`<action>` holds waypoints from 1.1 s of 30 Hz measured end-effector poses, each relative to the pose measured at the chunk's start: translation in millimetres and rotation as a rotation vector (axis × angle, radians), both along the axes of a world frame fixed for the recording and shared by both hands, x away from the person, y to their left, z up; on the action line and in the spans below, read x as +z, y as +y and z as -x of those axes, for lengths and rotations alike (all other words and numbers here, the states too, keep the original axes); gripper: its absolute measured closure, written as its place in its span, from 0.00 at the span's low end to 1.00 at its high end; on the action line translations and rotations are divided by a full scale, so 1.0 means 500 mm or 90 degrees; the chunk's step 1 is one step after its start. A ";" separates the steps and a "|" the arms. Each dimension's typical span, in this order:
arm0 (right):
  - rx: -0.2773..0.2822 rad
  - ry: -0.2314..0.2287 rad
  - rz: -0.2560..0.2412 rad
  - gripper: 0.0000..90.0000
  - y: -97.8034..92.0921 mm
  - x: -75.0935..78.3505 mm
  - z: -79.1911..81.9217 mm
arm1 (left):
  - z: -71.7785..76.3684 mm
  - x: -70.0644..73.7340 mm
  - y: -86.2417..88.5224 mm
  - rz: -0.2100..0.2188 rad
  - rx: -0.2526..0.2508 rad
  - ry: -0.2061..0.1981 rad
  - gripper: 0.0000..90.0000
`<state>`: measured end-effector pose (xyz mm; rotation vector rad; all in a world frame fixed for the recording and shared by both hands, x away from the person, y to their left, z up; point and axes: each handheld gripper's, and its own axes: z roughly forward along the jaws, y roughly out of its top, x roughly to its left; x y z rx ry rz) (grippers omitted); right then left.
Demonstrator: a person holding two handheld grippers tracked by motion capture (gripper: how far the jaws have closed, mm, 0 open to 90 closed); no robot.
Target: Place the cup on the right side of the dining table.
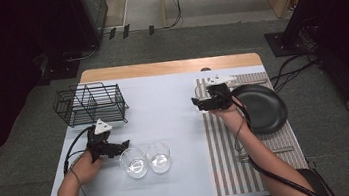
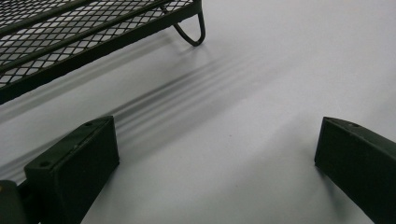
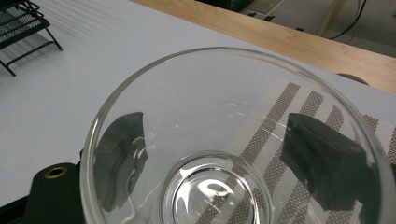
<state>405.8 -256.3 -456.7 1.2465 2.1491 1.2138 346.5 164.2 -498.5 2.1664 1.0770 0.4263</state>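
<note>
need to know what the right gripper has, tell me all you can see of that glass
The glass is clear and round, with a thick rim and a heavy base, and looks empty. It sits between the jaws of the right gripper, one black jaw on each side of its wall; whether they press it cannot be told. It is at the left edge of the striped mat, left of the black plate.

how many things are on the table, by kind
clear glasses: 3
black wire rack: 1
black plate: 1
striped placemat: 1
total: 6
</note>
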 end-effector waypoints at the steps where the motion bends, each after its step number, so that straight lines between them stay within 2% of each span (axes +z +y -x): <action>1: -0.002 0.000 0.000 0.22 -0.002 0.000 -0.002 | 0.000 0.000 0.000 0.000 0.000 0.000 0.00; 16: -0.016 0.006 -0.003 0.22 -0.020 -0.004 -0.015 | 0.000 0.000 0.000 0.000 0.000 0.000 0.00; 33: -0.028 0.010 0.013 0.22 -0.029 -0.010 -0.024 | 0.000 0.000 0.000 -0.001 0.000 0.000 0.00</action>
